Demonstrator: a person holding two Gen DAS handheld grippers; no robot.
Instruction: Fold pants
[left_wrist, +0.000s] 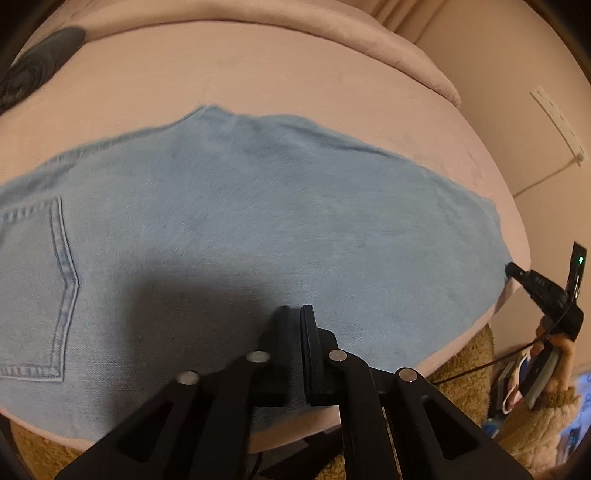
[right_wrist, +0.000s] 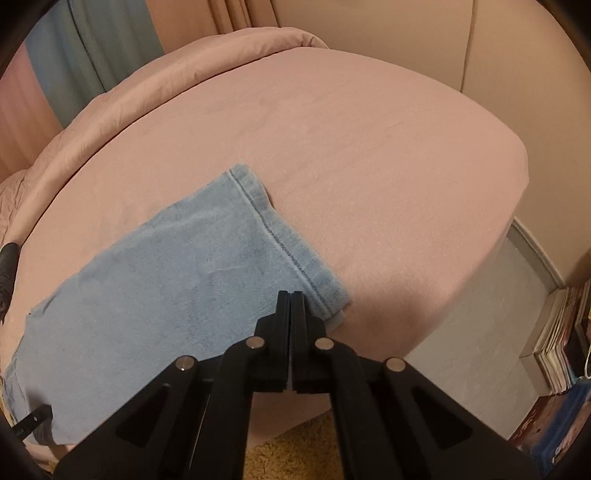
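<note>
Right wrist: magazines (right_wrist: 561, 332) beside bed (right_wrist: 369, 147)

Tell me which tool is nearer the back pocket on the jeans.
Left. The left tool sits over the jeans just right of the back pocket; the right tool is at the hem, the far end.

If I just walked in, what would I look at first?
The light blue jeans, spread flat across the pink bed; a back pocket shows at their left end in the left view. Next, two black grippers: the left gripper shut at the near edge of the jeans, the right gripper shut by the stitched leg hem.
</note>
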